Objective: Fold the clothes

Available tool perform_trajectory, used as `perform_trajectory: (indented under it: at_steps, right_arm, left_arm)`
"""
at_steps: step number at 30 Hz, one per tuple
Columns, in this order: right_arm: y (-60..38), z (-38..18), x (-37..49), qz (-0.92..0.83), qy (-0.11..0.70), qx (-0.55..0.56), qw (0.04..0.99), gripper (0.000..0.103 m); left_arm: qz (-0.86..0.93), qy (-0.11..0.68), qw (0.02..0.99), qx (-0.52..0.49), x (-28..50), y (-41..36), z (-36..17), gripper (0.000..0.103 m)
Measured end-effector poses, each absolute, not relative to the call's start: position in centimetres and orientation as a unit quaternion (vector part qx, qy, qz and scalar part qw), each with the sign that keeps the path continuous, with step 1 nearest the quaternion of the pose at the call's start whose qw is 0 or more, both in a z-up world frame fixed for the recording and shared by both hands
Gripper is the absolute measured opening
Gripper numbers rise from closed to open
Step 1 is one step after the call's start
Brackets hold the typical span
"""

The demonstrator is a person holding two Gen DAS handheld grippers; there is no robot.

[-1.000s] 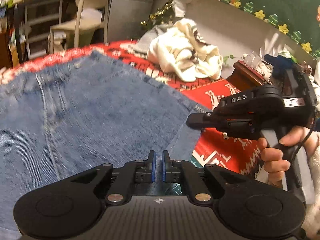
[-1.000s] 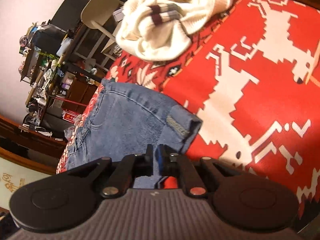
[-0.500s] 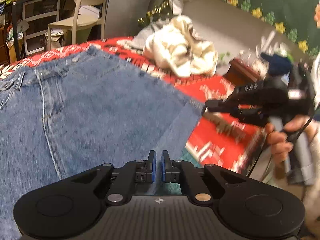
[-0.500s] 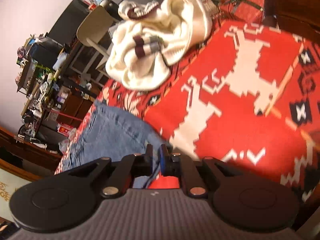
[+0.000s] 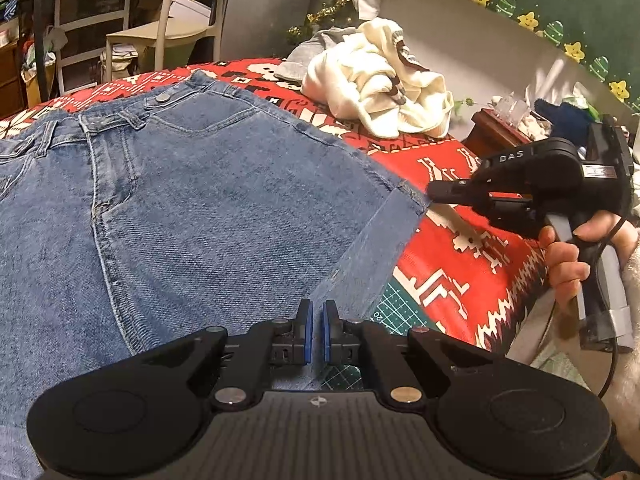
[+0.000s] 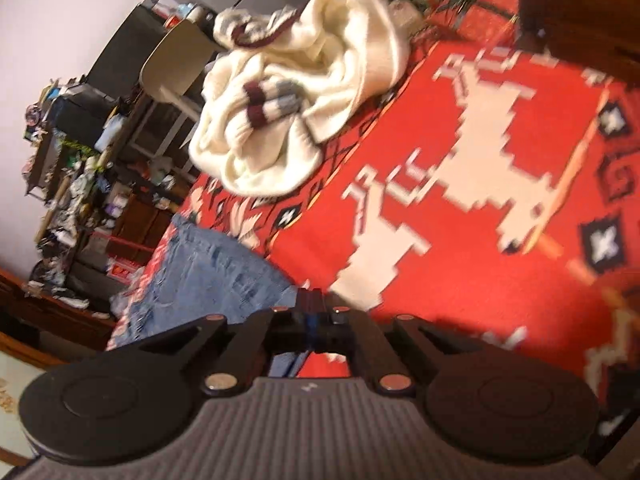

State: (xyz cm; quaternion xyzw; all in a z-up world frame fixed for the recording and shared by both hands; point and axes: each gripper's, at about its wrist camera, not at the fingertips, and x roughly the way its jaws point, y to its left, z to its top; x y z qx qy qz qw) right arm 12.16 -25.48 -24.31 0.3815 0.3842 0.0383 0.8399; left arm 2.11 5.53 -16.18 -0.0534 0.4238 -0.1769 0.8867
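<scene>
Since the earlier frame, the blue denim shorts [image 5: 192,208] are lying flatter on the red patterned cloth [image 5: 460,264], their hem corner pulled outward. Folding is not yet begun. Right gripper [image 5: 434,192] is clamping that hem corner; left gripper [image 5: 314,330] is nearly closed over the lower hem edge, grip uncertain. No containers are showing.

Black tongs [image 5: 316,330], blue pads [image 5: 307,330]

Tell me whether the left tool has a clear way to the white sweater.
Probably yes: only flat jeans and red cloth lie between the left tool and the sweater.
</scene>
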Motion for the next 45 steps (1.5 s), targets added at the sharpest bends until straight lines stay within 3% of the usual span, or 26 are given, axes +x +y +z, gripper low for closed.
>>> perform_trajectory:
  at_steps: [14, 22, 34, 37, 40, 45]
  right_arm:
    - [-21.6, -21.8, 10.4, 0.135, 0.386, 0.345, 0.845, 0.008]
    - [-14.6, -22.8, 9.4, 0.222, 0.444, 0.294, 0.817, 0.008]
    - [-15.0, -21.7, 5.3, 0.245, 0.451, 0.301, 0.803, 0.01]
    - [-13.7, -21.5, 4.7, 0.258, 0.457, 0.294, 0.799, 0.012]
    - [-12.5, -21.5, 4.2, 0.269, 0.464, 0.285, 0.794, 0.012]
    - [-10.9, -20.9, 3.1, 0.281, 0.469, 0.251, 0.799, 0.013]
  left_arm:
    - [-0.163, 0.414, 0.893, -0.073, 1.5, 6.5, -15.3, 0.005]
    - [-0.149, 0.427, 0.887, -0.093, 0.1, 7.5, -16.2, 0.005]
    - [-0.128, 0.381, 0.914, -0.061, -3.9, 9.2, -13.6, 0.005]
    - [-0.117, 0.38, 0.917, -0.031, -5.0, 8.8, -13.8, 0.014]
    - [-0.097, 0.368, 0.925, 0.016, -6.1, 8.1, -13.8, 0.029]
    - [-0.085, 0.359, 0.927, 0.068, -7.1, 7.1, -14.2, 0.031]
